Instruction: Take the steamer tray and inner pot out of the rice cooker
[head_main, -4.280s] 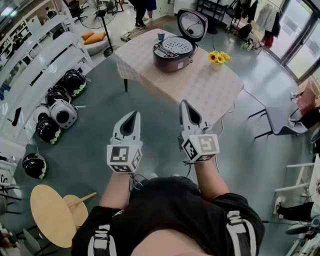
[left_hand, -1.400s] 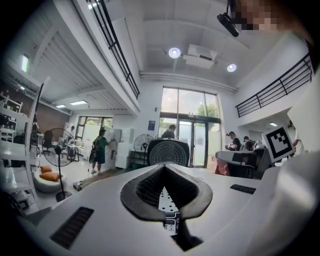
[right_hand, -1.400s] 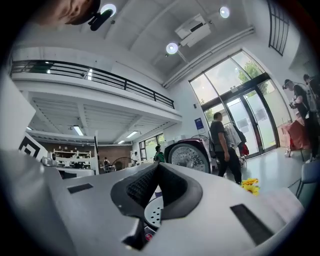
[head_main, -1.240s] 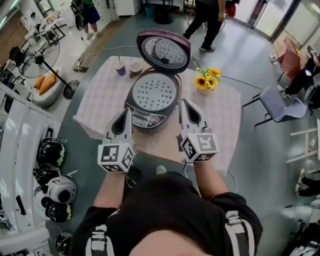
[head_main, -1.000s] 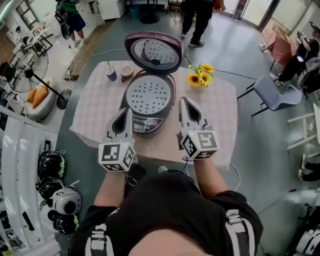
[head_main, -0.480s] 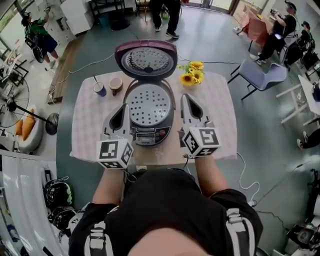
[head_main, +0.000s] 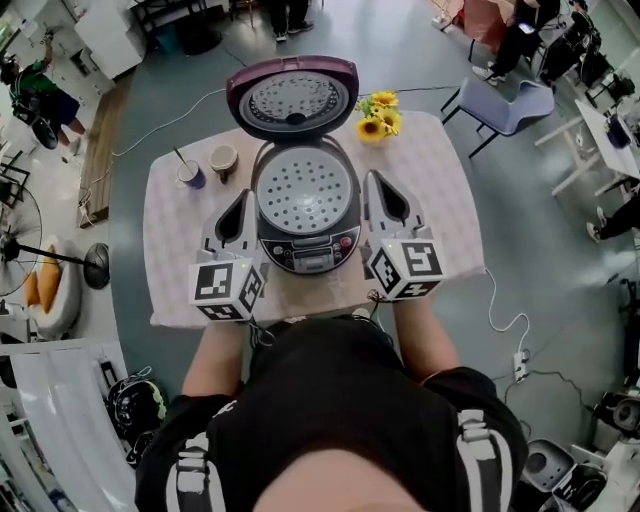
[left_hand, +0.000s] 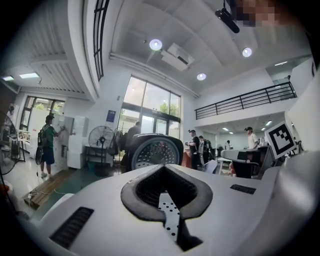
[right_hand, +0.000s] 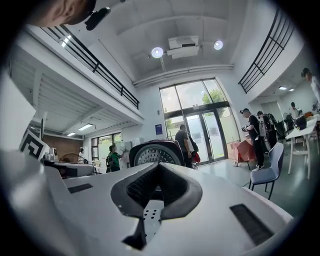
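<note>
Both jaws clenched, empty: left gripper (head_main: 244, 200) and right gripper (head_main: 377, 186) flank the rice cooker (head_main: 308, 240) by the table's (head_main: 445, 230) near edge. Steamer tray (head_main: 305, 190) sits in its mouth, inner pot hidden beneath. Risk: shut tips would knock the cooker, so they likely need opening first. Behind, upright lid (head_main: 292, 98), cups (head_main: 222, 160), flowers (head_main: 377, 112) crowd; sides clear.

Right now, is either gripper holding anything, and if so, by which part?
Nothing is held. The left gripper and right gripper are both shut and empty, one either side of the cooker; the tray sits inside it.
</note>
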